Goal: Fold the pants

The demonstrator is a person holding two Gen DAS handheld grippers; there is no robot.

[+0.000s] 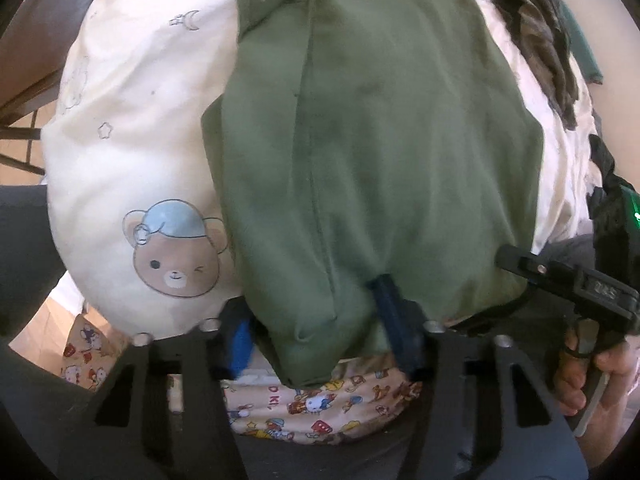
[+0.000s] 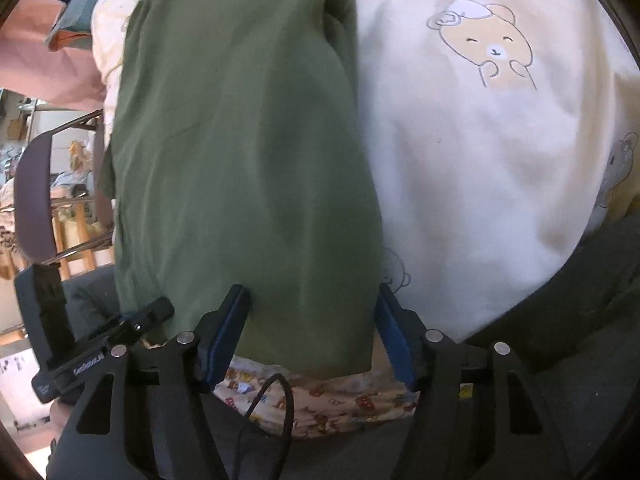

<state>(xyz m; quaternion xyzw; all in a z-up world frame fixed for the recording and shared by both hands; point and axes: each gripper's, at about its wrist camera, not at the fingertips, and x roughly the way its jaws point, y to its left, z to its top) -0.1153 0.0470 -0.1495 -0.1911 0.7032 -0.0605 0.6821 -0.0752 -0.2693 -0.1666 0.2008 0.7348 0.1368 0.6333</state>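
Olive green pants [image 1: 380,140] lie folded lengthwise on a cream bear-print cover [image 1: 132,128]. My left gripper [image 1: 316,320] is open, its blue-padded fingers [image 1: 390,312] astride the near end of the pants, which drapes between them. In the right wrist view the pants [image 2: 240,160] also run away from me. My right gripper [image 2: 312,320] is open, with its fingers [image 2: 230,328] on either side of the pants' near edge. The right gripper [image 1: 560,280] shows at the right of the left wrist view, the left gripper [image 2: 112,340] at the left of the right wrist view.
A cartoon-print cloth [image 1: 320,408] hangs at the near edge under the pants, also in the right wrist view [image 2: 332,404]. A dark patterned garment [image 1: 540,28] lies at the far right. A pink cloth [image 2: 44,60] and a chair [image 2: 36,196] are at the left.
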